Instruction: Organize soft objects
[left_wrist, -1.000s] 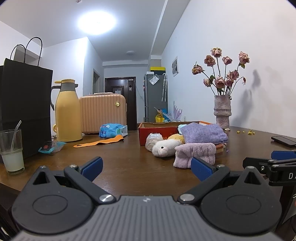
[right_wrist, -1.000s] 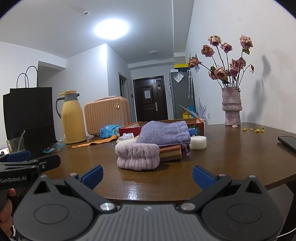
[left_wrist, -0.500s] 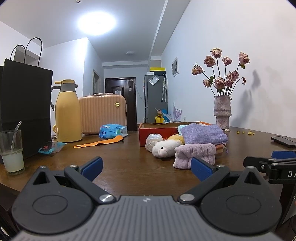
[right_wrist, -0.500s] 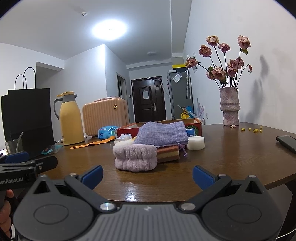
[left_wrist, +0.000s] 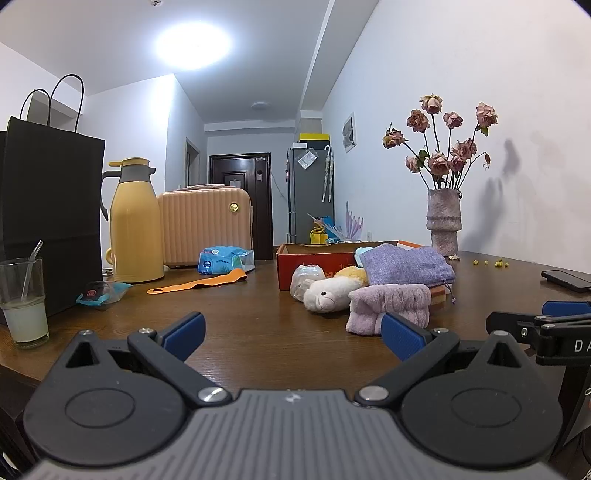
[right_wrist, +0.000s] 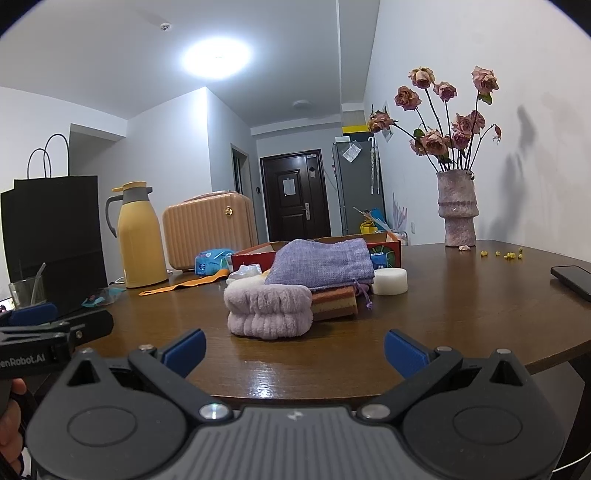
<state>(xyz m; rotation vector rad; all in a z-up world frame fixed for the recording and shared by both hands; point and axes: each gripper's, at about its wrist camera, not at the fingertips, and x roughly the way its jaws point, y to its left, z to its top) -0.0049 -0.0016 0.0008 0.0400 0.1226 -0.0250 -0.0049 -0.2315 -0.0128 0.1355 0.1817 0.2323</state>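
A heap of soft things lies mid-table: a fluffy lilac headband (right_wrist: 269, 311) (left_wrist: 388, 307), a purple cloth pouch (right_wrist: 322, 263) (left_wrist: 407, 260) on top of an orange-brown sponge (right_wrist: 334, 302), a white plush toy (left_wrist: 328, 293) and a white round sponge (right_wrist: 389, 281). Behind them stands a red cardboard box (left_wrist: 314, 258) (right_wrist: 384, 246). My left gripper (left_wrist: 293, 334) is open above the table's near edge, short of the heap. My right gripper (right_wrist: 295, 347) is open too, just in front of the headband, with nothing between its fingers.
At the left are a black paper bag (left_wrist: 51, 218), a glass with a straw (left_wrist: 24, 299), a yellow thermos (left_wrist: 135, 221), a small peach suitcase (left_wrist: 205, 225), a blue wipes pack (left_wrist: 225, 258) and an orange strap (left_wrist: 199, 282). A vase of dried roses (right_wrist: 458, 210) and a phone (right_wrist: 572, 280) are at the right.
The right wrist view has drifted a little closer to the headband, which sits larger and lower now. The left gripper has barely moved. Both grippers stay open.
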